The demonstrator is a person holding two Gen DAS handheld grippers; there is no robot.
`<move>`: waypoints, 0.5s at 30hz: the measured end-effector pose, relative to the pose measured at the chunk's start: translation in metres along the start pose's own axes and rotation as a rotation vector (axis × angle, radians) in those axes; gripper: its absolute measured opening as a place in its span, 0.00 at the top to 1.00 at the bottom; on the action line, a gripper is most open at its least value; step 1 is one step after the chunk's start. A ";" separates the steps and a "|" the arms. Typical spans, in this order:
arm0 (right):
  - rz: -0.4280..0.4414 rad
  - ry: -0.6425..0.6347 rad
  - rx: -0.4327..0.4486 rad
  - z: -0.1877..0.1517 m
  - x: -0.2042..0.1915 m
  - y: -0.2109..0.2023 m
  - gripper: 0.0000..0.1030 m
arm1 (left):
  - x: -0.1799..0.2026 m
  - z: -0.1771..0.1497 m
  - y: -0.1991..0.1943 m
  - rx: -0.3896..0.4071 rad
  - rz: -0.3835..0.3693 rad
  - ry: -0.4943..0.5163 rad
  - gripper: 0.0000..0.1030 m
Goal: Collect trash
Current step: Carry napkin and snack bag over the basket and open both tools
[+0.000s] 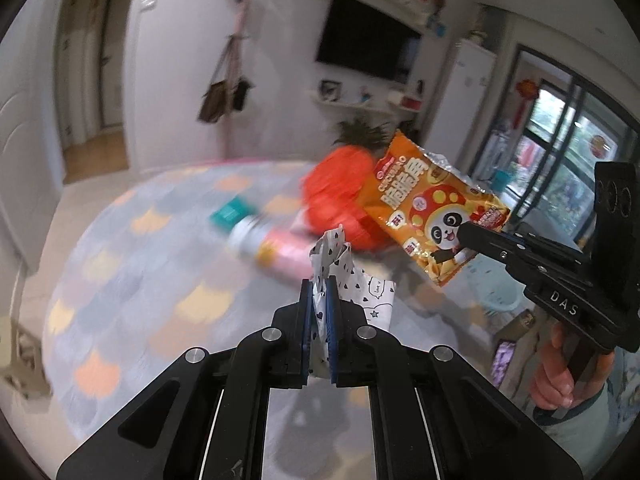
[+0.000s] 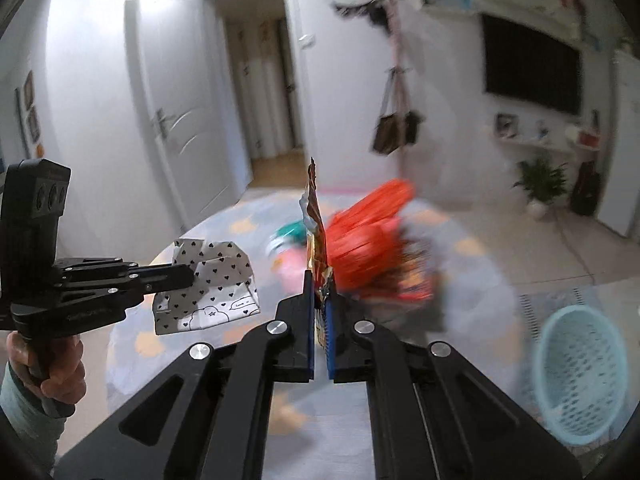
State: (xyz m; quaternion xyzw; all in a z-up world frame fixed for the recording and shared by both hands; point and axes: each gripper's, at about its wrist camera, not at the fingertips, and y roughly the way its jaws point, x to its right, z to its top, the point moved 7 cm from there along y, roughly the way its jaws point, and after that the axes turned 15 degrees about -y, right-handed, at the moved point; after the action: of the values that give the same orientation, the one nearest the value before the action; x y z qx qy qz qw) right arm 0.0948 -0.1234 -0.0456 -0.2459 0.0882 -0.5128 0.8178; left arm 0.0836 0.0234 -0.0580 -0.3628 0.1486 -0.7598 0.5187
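Two grippers, both loaded and held above the table. Left gripper (image 1: 320,300): blue pads pressed onto a crumpled white paper wrapper (image 1: 344,280) printed with small black hearts; wrapper sticks up and to the right of the fingers, clear of the table. From the right wrist view the same wrapper (image 2: 208,284) hangs off the tip of the left gripper (image 2: 188,274), at the left of frame.

Right gripper (image 2: 320,300): jaws clamped on an orange snack bag (image 2: 316,236), seen edge-on, standing upright from the pads. From the left wrist view the bag (image 1: 432,204) shows its face, panda print, held by its lower right corner in the right gripper (image 1: 466,236).

Below both: round table with a pastel scale-pattern cloth (image 1: 152,248). On it, blurred, an orange-red basket-like object (image 1: 340,200) and a bottle lying on its side, teal cap (image 1: 244,224). Light blue mesh basket (image 2: 580,372) on the floor at lower right, well apart from both held items.
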 end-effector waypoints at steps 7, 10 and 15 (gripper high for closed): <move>-0.199 0.131 0.034 -0.016 0.093 -0.047 0.97 | 0.089 0.024 0.041 0.004 -0.104 0.113 0.95; -0.295 0.211 0.023 -0.036 0.138 -0.063 0.97 | 0.129 0.027 0.065 -0.006 -0.139 0.154 0.95; -0.453 0.333 -0.024 -0.079 0.206 -0.079 0.97 | 0.193 0.022 0.111 -0.052 -0.194 0.193 0.95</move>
State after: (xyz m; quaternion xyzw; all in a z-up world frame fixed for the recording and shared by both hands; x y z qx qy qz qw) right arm 0.0954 -0.3576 -0.0525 -0.1812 0.1701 -0.7149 0.6535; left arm 0.1364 -0.1931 -0.0331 -0.3139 0.1818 -0.8336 0.4165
